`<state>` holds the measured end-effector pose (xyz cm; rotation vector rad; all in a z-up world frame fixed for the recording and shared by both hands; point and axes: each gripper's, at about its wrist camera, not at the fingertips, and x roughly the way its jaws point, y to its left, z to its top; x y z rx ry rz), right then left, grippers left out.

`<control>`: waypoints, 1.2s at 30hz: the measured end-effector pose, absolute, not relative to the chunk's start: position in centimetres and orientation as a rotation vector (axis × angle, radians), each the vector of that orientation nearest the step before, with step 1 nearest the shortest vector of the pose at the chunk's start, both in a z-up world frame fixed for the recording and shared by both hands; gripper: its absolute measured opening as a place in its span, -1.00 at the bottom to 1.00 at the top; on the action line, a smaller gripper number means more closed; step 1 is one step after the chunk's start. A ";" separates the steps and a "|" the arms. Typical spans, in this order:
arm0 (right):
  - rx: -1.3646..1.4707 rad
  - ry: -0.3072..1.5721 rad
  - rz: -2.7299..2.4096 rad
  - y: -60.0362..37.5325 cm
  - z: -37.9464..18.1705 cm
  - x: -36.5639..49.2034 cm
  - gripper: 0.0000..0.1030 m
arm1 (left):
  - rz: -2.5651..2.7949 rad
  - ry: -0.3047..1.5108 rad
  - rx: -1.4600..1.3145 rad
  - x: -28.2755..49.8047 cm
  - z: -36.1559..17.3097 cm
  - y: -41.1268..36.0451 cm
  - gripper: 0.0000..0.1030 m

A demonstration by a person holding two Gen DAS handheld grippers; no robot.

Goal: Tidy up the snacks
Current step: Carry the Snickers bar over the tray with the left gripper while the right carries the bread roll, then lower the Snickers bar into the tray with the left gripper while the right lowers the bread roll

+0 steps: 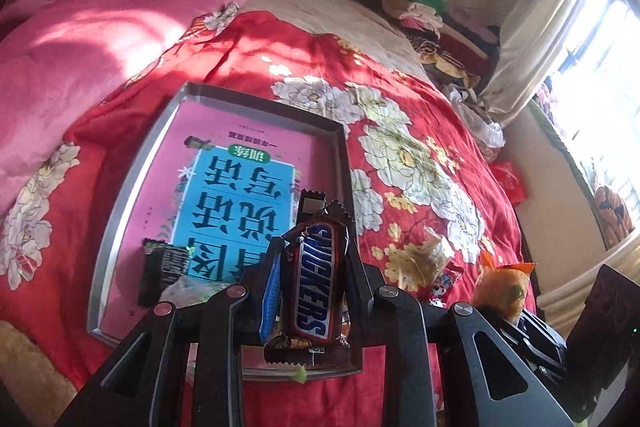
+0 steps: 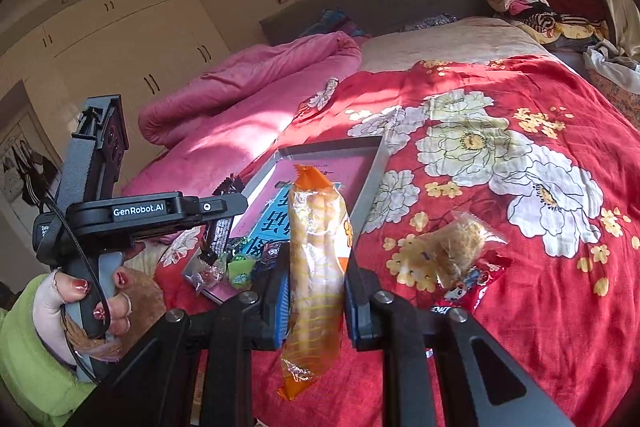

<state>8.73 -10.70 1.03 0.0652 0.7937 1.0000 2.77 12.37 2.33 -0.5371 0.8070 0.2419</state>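
Two snacks are held above a tray on a bed, one in each gripper.

In the left wrist view, a chocolate bar [image 1: 316, 283] is clamped upright between the fingers of the left gripper [image 1: 314, 259], above the near end of a metal tray [image 1: 120, 203] that is set on a red flowered blanket [image 1: 420, 155]. A pink book [image 1: 240, 179] is laid inside the tray, with a dark snack packet [image 1: 162, 269] on it near the left wall. A clear bag of biscuits [image 1: 426, 255] is seen on the blanket beside the tray. In the right wrist view, a long orange bread packet [image 2: 316, 267] is gripped by the right gripper [image 2: 316, 279], in front of the tray. The left gripper's handle is held by a hand [image 2: 96, 303] with red nails.
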 end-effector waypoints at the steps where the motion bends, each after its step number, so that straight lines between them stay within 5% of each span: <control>1: 0.060 0.794 1.006 -10.4 1.1 8.6 -0.56 | 0.255 0.804 -0.541 2.4 2.4 12.9 -0.44; 36: -0.055 0.827 1.091 -1.1 0.8 6.5 -0.56 | 0.398 0.823 -0.536 -2.8 0.7 20.8 -0.44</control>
